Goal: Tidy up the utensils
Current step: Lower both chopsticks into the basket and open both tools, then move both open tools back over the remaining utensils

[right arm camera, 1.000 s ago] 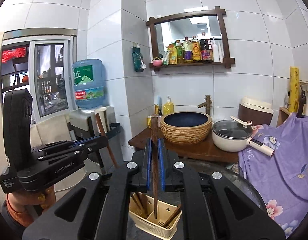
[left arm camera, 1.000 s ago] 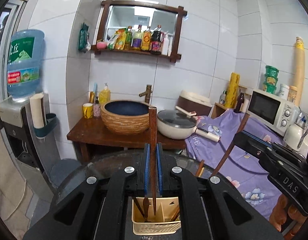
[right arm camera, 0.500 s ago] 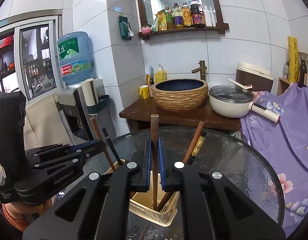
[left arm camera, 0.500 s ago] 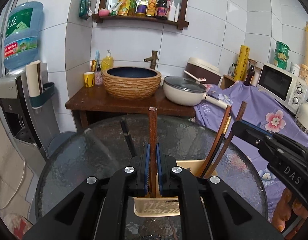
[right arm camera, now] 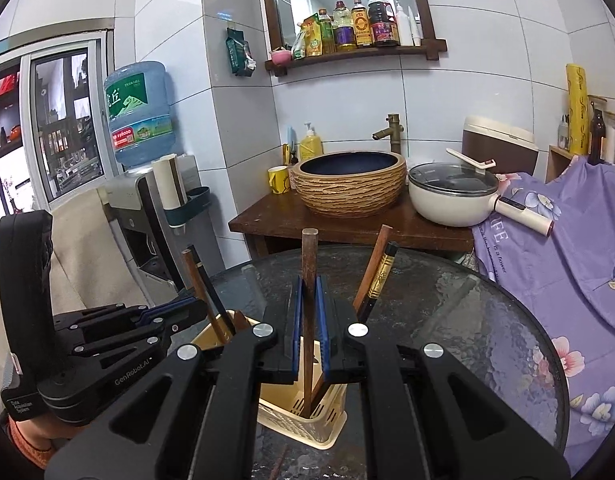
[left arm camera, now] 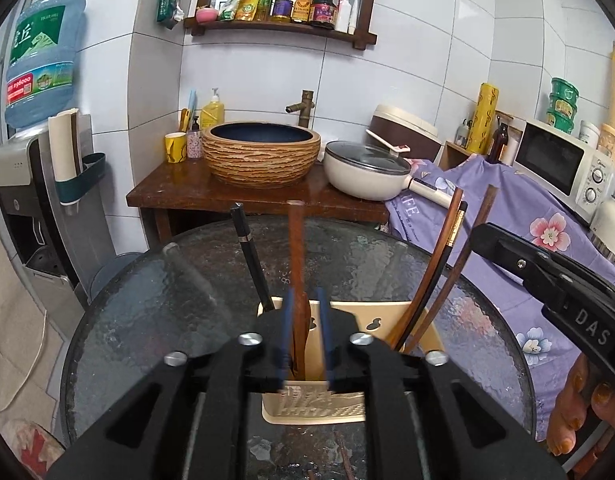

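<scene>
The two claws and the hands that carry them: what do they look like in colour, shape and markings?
Both claws are black plastic with silver screws and thin blue pads. The left claw shows "GenRobot.AI" on its side in the right wrist view; the right claw shows "DAS" in the left wrist view. The right hand is bare. An orange sleeve shows at the left wrist. No cables are visible.

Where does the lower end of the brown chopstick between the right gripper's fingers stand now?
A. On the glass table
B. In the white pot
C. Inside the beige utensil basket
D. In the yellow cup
C: the brown chopstick between the right gripper fingers reaches down into the beige utensil basket.
</scene>
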Motion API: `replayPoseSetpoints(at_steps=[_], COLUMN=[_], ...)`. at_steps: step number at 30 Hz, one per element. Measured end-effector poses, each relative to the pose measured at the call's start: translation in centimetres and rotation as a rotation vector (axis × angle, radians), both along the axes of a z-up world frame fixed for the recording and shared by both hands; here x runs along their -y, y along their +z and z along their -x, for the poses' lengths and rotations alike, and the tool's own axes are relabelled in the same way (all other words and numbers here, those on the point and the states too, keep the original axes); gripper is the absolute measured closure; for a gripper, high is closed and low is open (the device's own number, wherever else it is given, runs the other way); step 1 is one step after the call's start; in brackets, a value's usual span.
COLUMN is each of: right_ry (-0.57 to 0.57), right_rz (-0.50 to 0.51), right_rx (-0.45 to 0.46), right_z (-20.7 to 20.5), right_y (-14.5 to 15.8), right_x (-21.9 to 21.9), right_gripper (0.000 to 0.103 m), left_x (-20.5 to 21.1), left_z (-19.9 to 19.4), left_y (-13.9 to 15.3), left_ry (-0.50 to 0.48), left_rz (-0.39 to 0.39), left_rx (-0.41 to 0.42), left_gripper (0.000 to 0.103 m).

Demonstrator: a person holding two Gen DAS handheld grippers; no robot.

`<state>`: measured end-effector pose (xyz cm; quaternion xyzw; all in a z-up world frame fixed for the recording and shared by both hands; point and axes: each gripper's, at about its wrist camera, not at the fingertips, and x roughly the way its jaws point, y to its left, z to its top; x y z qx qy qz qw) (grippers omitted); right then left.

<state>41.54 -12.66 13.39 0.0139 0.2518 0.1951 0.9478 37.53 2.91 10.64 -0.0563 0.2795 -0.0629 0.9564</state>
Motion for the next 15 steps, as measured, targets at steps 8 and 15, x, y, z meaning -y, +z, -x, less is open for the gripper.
replayPoseSetpoints(at_steps=[8, 15], right_ry=[-0.028, -0.011], right_rz=[-0.028, 0.05], right_rx=[0.055, -0.01], right_z=[2.7, 6.4], right_y=[-0.3, -3.6], right_x=[1.5, 1.5], right_gripper=[0.046, 0.036], left_x=[-0.3, -1.2], left_z=[5.0, 8.4], left_y=[0.6, -3.7], left_ry=[-0.028, -0.029], left_rz=[0.063, 0.052], left_rx=[0.095, -0.004], left_gripper=[0.023, 0.01])
